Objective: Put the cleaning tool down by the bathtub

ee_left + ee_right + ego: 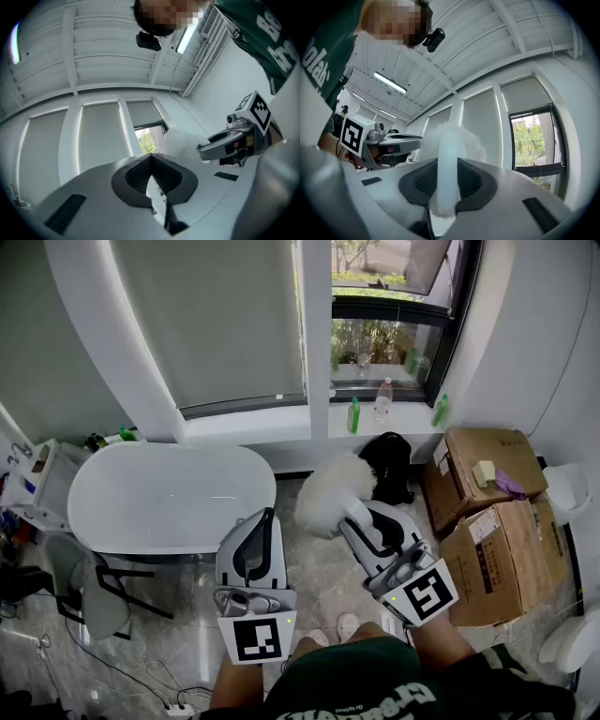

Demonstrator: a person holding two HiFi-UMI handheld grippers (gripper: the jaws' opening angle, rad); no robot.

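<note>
The cleaning tool is a fluffy white duster (330, 489) on a pale plastic handle (446, 173). My right gripper (354, 514) is shut on that handle, and the fluffy head (457, 137) stands just past the jaws. The duster hangs above the marble floor, right of the white oval bathtub (169, 498). My left gripper (260, 521) is beside the tub's right end, its jaws together with nothing in them (151, 158). Each gripper shows in the other's view: the right gripper (225, 141) and the left gripper (389, 140).
Cardboard boxes (487, 521) stand stacked at the right, with a black bag (389, 465) under the window. Bottles (382, 399) line the window sill. A grey chair (94, 592) stands left of my legs, and cables and a power strip (178, 707) lie on the floor.
</note>
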